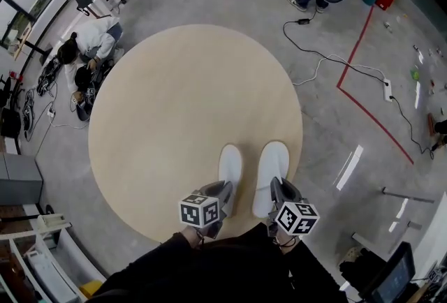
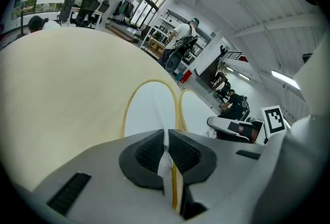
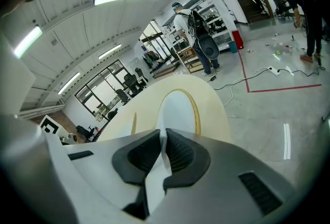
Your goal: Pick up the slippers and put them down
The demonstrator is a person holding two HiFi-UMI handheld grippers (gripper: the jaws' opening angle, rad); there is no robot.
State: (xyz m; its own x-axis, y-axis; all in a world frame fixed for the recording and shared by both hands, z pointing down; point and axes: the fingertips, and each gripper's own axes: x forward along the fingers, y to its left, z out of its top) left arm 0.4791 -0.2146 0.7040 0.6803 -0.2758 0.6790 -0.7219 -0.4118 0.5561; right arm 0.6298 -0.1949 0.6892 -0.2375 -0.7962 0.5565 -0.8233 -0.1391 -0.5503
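Left tool (image 1: 224, 189), right tool (image 1: 276, 189) pinch slippers (image 1: 272, 160) at table (image 1: 167, 99); cable (image 1: 318, 68) beyond.

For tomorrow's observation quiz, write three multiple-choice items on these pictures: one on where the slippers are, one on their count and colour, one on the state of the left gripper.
1. The slippers are:
A. over the near edge of the round beige surface
B. beyond its far edge
C. at its centre

2. How many slippers, and what colour?
A. one, black
B. two, white
C. three, red

3. The left gripper is:
A. wide open
B. shut on nothing
C. shut on a slipper's rim

Answers:
1. A, the head view shows both at the near edge.
2. B, two white ones show side by side.
3. C, its fingers pinch white slipper material.
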